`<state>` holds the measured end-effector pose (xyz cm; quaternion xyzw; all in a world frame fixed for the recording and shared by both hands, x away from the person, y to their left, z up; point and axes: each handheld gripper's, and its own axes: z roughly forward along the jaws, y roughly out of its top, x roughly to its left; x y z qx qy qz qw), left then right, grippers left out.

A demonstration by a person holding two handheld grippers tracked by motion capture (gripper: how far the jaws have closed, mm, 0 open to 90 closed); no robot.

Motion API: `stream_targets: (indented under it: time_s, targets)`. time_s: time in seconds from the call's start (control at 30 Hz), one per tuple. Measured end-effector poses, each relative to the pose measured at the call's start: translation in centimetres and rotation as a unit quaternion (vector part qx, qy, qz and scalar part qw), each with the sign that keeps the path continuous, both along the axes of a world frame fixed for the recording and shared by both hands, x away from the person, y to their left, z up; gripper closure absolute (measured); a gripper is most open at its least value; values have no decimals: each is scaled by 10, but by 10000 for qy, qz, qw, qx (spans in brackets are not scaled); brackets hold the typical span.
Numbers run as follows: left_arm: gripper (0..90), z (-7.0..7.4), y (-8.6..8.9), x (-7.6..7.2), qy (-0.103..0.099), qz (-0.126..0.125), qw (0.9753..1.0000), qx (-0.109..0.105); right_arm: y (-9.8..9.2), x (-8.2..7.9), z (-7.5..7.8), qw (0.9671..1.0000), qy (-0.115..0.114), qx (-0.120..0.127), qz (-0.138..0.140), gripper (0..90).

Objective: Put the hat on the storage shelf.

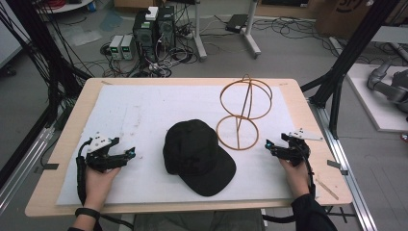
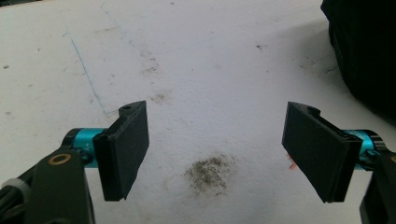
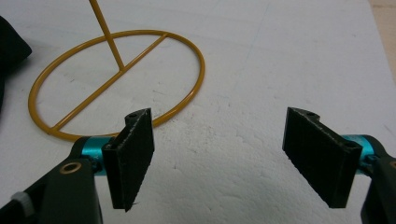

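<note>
I see the black cap (image 1: 197, 156) lying at the middle of the white sheet (image 1: 144, 110) on the worktop, the gold wire stand (image 1: 243, 113) at its 1 o'clock. My left tool (image 1: 131, 154) sits at the cap's 9 o'clock, my right tool (image 1: 267, 144) at 3 — both jaws spread wide, holding nothing.

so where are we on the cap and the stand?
Nothing looks done: the black cap lies flat on the white mat, beside the gold wire stand, not on it. Nothing in hand: left gripper and right gripper rest open. Grasping and placing remain, presumably.
</note>
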<state>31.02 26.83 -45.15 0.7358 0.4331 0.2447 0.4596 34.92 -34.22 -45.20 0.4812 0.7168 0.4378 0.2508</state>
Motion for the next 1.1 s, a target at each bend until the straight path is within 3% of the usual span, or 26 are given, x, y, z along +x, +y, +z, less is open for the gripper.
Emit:
stream_targets:
  time_s: [0.63,0.67,0.7,0.77,0.97,1.1]
  targets:
    - [232,1,1,-3,-116,4,9999,-34,-1,2,0,9999,111,29,13,247]
    - [232,1,1,-3,-101,-3,9999,-52,-1,2,0,9999,111,29,13,247]
    - [231,2,0,-3,-30,-17,9998,-204,-1,2,0,9999,120,38,2,248]
    - [226,3,-1,-4,-20,-42,9997,-239,-2,3,0,9999,142,53,10,248]
    - [223,19,-13,-11,-189,-404,9981,-415,-1,3,0,9999,148,18,30,248]
    - [222,34,-34,-21,-272,-870,9942,-570,-1,3,0,9998,171,37,27,248]
